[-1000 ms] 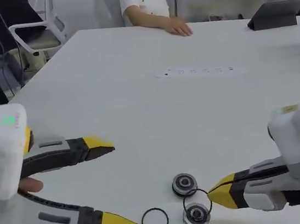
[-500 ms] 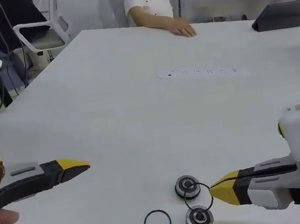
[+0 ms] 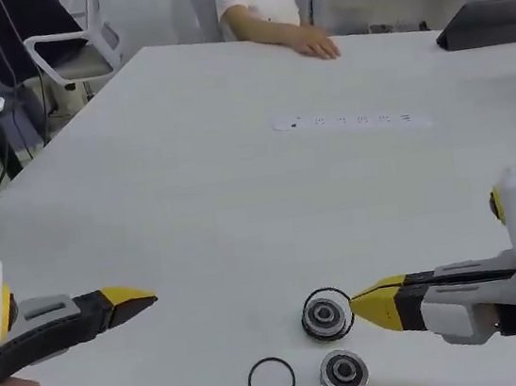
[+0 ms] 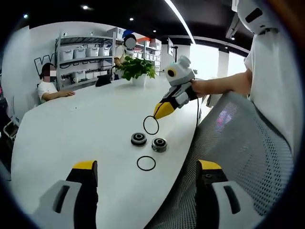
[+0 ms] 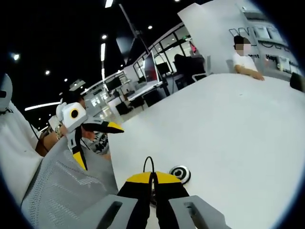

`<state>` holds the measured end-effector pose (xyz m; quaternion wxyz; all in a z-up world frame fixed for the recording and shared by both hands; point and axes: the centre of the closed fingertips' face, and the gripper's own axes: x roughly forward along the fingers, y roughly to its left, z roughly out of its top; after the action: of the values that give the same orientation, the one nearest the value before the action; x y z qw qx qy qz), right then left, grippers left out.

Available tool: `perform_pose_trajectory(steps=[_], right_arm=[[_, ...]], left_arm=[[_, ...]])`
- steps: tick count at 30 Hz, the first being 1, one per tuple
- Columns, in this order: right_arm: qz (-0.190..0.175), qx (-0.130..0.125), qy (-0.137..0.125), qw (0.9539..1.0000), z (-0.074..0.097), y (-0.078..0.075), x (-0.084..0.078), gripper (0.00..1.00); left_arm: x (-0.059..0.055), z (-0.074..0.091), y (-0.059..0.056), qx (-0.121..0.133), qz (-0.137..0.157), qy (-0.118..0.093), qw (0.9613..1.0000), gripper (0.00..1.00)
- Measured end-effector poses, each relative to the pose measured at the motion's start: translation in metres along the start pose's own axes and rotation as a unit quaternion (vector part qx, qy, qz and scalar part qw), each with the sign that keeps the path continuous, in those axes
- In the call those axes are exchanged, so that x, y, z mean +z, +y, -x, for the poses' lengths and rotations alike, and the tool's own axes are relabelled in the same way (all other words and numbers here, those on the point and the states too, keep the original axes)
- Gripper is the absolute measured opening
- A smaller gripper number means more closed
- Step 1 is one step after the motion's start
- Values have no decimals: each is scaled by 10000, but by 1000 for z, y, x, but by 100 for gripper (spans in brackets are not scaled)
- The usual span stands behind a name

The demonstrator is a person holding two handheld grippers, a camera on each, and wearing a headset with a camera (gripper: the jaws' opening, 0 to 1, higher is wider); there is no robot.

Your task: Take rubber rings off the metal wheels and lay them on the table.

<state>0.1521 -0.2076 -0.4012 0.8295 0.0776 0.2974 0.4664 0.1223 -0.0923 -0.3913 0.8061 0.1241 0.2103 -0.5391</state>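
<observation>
Now that rubber ring point(image 3: 324, 290) is off near metal wheel point(image 3: 343, 372), your right gripper point(image 3: 353, 302) pinches it aloft; left gripper point(image 4: 147, 166) jaws apart. Lay it down.

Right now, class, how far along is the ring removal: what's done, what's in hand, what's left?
Done: one rubber ring lies flat on the table. In hand: the right claw is shut on a second ring, held up clear of both metal wheels. Left: lay that ring on the table.
</observation>
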Motion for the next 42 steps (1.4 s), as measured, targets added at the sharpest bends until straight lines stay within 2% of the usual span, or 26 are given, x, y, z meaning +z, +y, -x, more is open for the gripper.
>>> perform_pose_trajectory(steps=[15,19,25,34,37,42], right_arm=[[127,173,129,9997,-16,16,-5,0],[328,161,278,9989,-21,19,-12,0],[517,122,438,9976,-31,20,-20,0],[829,-45,796,9934,-45,14,-37,0],[1025,-89,983,9898,-48,11,-44,0],[1322,-142,1127,9847,-50,9,-50,0]], left_arm=[[-5,-1,-1,-34,102,84,9999,84],[-9,-1,0,5,102,161,9998,83],[-7,1,3,80,189,62,9998,82],[-9,1,4,120,187,118,9997,81],[-9,0,4,119,194,128,9997,81],[-10,0,4,119,208,141,9996,81]])
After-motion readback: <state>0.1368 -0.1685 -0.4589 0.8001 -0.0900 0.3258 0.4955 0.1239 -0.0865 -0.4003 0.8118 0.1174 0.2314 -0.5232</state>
